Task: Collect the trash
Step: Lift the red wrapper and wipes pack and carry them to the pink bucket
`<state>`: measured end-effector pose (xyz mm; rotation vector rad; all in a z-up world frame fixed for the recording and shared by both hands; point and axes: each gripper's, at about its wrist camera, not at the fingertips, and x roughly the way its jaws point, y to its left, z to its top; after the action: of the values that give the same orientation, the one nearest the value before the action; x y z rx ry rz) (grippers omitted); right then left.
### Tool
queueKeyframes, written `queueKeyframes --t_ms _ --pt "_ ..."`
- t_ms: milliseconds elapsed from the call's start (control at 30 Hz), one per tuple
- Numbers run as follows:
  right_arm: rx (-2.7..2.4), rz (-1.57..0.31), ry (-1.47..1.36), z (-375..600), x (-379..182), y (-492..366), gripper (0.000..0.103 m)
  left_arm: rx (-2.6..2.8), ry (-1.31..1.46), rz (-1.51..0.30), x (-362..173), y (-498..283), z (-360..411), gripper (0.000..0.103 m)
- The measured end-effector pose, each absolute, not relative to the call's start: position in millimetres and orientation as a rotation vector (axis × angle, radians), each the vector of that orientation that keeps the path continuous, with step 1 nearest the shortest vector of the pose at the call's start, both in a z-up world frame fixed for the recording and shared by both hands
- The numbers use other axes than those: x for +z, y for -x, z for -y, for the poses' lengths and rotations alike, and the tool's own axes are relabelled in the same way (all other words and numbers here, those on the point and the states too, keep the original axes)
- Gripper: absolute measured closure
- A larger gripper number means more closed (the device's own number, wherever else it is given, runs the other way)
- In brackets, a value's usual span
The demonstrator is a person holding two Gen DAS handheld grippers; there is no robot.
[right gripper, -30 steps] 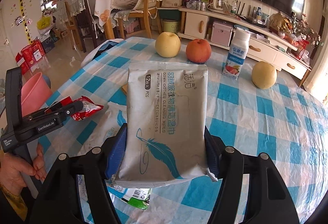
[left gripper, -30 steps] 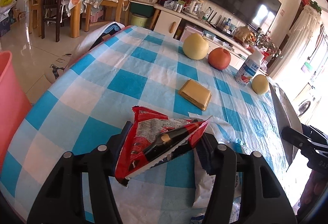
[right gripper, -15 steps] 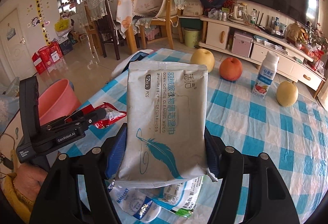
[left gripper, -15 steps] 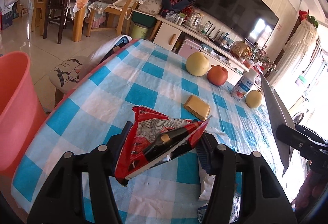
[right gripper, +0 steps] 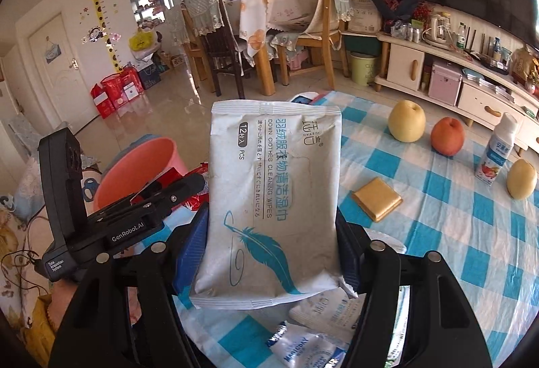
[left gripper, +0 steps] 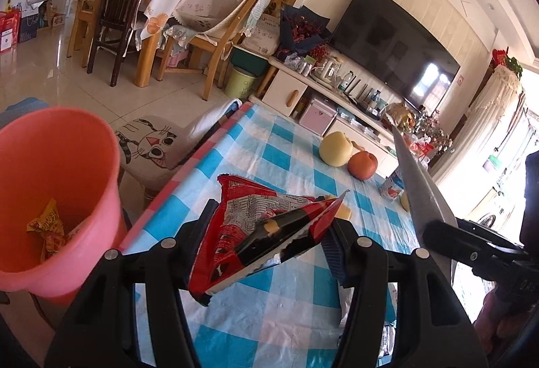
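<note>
My left gripper (left gripper: 269, 243) is shut on a torn red snack wrapper (left gripper: 259, 230) and holds it above the table's left edge. The pink bin (left gripper: 50, 186) stands on the floor just left of it, with a yellow wrapper (left gripper: 47, 226) inside. My right gripper (right gripper: 273, 253) is shut on a white wet-wipes pack (right gripper: 273, 203) held upright above the table. The left gripper (right gripper: 134, 216) with its red wrapper shows in the right wrist view, between the pack and the bin (right gripper: 141, 169). More white wrappers (right gripper: 323, 334) lie on the cloth under the right gripper.
The blue-checked table (left gripper: 269, 145) carries a pear (right gripper: 406, 120), a red apple (right gripper: 447, 136), a yogurt bottle (right gripper: 497, 152), another pear (right gripper: 521, 178) and a gold square packet (right gripper: 377, 198). A cat-print stool (left gripper: 151, 145) stands by the table's left edge. Chairs and a TV cabinet stand behind.
Both grippers have moved left and up with their loads. The pink bin has come into full view beside the left gripper, showing its inside.
</note>
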<state>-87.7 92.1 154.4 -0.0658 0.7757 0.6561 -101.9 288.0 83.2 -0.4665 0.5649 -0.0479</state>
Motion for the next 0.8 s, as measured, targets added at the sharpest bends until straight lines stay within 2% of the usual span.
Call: queueKeyframes --t_ms 367,800 --pt "0.801 -0.77 0.06 -174 174 98 0.035 0.079 0.521 -0.48 101 137 -371 0.044" --pt "0.932 -0.814 0.113 -285 170 101 0.035 0.279 0.533 -0.5 83 158 -452 0.044"
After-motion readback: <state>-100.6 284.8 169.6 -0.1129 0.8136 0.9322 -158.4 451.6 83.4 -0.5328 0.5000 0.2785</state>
